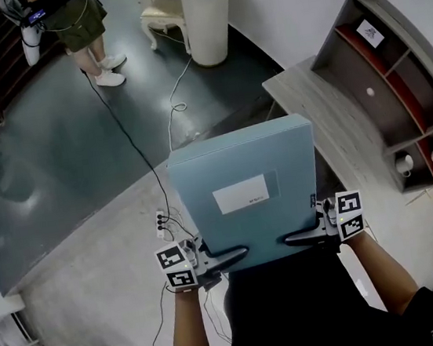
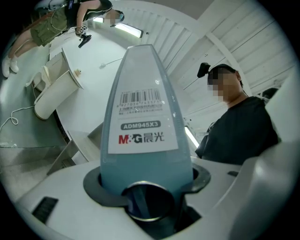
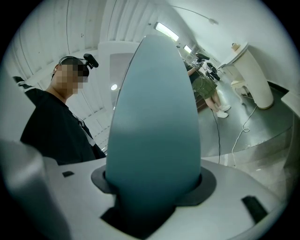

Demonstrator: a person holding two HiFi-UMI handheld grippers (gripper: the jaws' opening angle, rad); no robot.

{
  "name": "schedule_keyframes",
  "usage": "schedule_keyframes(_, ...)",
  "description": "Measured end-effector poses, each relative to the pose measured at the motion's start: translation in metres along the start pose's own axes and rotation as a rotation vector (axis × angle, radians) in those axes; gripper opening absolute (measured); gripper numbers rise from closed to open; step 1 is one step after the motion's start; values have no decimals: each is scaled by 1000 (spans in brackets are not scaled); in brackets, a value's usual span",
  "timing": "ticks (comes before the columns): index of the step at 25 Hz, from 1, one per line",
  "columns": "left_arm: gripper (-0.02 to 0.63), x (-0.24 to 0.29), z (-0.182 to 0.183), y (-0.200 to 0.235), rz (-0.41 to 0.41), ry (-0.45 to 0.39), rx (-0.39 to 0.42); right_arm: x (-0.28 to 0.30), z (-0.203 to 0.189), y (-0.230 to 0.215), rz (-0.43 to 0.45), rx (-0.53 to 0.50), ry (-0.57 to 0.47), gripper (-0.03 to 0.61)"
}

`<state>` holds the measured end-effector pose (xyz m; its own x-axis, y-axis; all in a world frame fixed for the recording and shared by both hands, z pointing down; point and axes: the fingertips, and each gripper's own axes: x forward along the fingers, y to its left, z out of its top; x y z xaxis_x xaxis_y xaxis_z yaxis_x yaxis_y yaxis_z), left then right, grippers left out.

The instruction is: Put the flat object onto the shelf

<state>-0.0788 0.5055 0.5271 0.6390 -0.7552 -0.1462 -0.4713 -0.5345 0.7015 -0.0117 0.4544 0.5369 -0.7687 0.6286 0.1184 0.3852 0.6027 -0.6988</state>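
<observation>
A flat light-blue file box (image 1: pixel 247 192) with a white label is held level in the air in front of me. My left gripper (image 1: pixel 226 255) is shut on its near edge at the left, and my right gripper (image 1: pixel 304 236) is shut on the near edge at the right. In the left gripper view the box's labelled spine (image 2: pixel 143 122) fills the space between the jaws; in the right gripper view its plain blue edge (image 3: pixel 154 122) does the same. The grey shelf unit (image 1: pixel 393 74) with red-backed compartments stands to the right on a wooden table (image 1: pixel 310 100).
A white mug (image 1: pixel 404 162) and small items sit in the shelf's lower compartments. A white pedestal (image 1: pixel 205 11) and a chair stand at the far side. A black cable (image 1: pixel 129 140) and a power strip (image 1: pixel 161 223) lie on the floor. A person's legs (image 1: pixel 98 57) are at the top left.
</observation>
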Motion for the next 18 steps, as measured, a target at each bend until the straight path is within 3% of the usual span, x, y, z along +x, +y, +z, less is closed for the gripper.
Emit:
schedule_keyframes(10,287,30,17,37,47,14,-5,-23,20,-41,33,10,-29,278)
schedule_keyframes(18,287,87,71,104,58,60,-20,-63,78,-113,35,26,-81,278)
